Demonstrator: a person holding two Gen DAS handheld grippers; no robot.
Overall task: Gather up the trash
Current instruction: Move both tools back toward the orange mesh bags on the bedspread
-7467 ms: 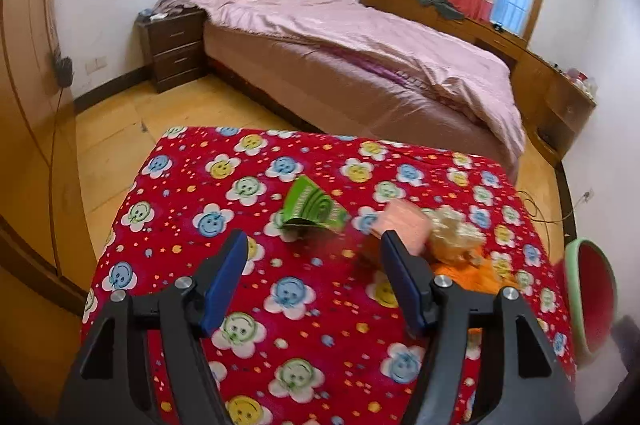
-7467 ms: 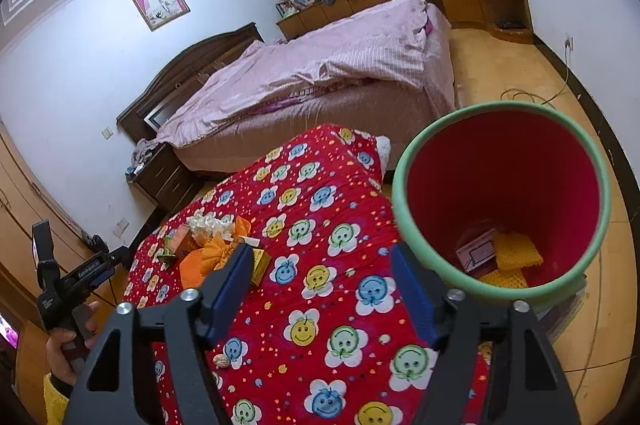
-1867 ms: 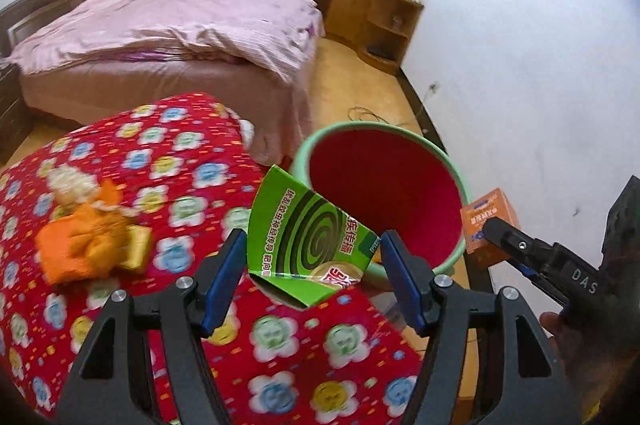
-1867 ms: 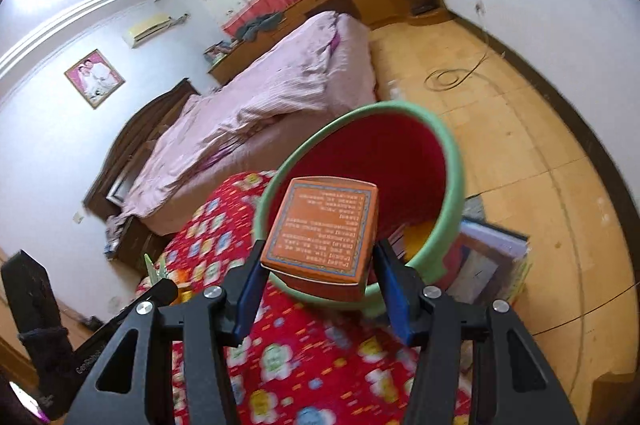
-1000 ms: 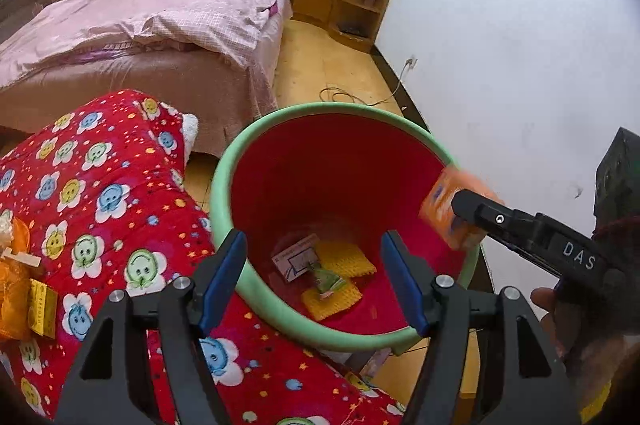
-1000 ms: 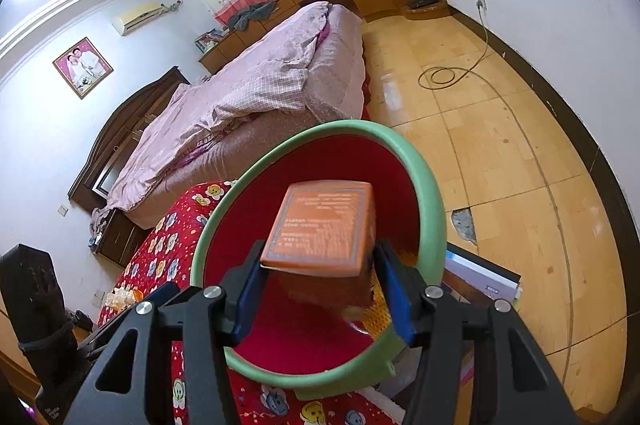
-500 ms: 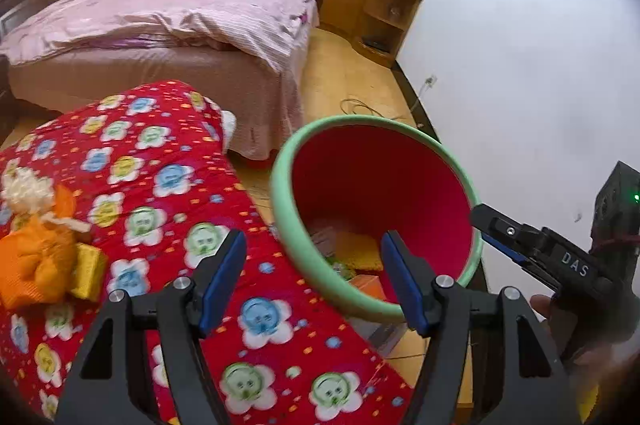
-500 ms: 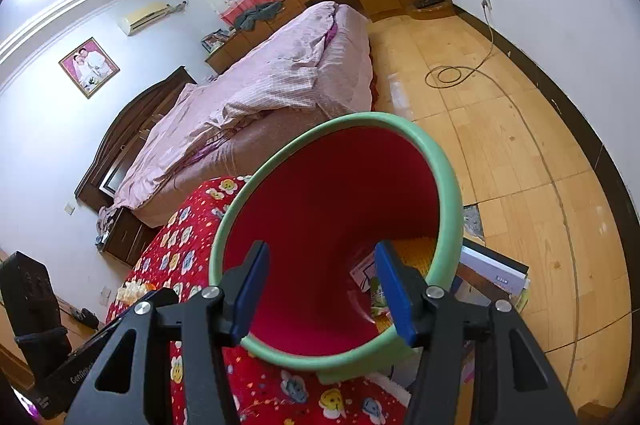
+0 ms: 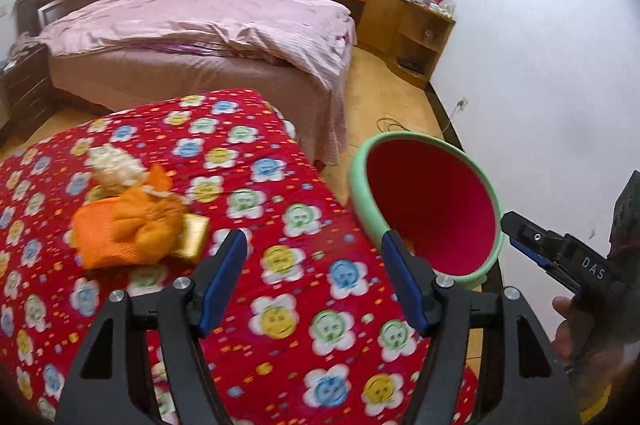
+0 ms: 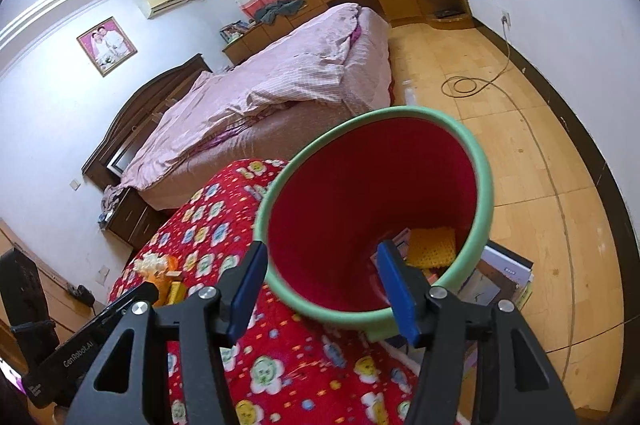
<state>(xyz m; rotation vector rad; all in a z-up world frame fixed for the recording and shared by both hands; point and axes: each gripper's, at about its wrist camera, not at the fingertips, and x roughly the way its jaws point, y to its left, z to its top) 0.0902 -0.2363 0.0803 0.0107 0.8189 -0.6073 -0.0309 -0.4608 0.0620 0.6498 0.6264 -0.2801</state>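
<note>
A red bin with a green rim (image 9: 362, 189) stands beside the table covered in a red flowered cloth (image 9: 280, 225). It also shows in the right wrist view (image 10: 484, 185), with yellow pieces (image 10: 434, 240) and paper at its bottom. My left gripper (image 9: 314, 277) is open and empty above the cloth. An orange net bundle (image 9: 128, 225), a whitish crumpled wad (image 9: 114, 165) and a small yellow box (image 9: 192, 236) lie on the cloth to its left. My right gripper (image 10: 322, 285) is open and empty in front of the bin's mouth. The right gripper also shows in the left wrist view (image 9: 524, 237).
A bed with a pink cover (image 9: 200, 25) stands behind the table. Wooden cabinets (image 9: 400, 21) line the far wall. A cable (image 10: 464, 85) lies coiled on the wooden floor. Books or papers (image 10: 500, 273) lie under the bin.
Both grippers let their trash fall into the bin: the green carton and the orange box. The left gripper has swung back left over the cloth; the right has drawn back slightly.
</note>
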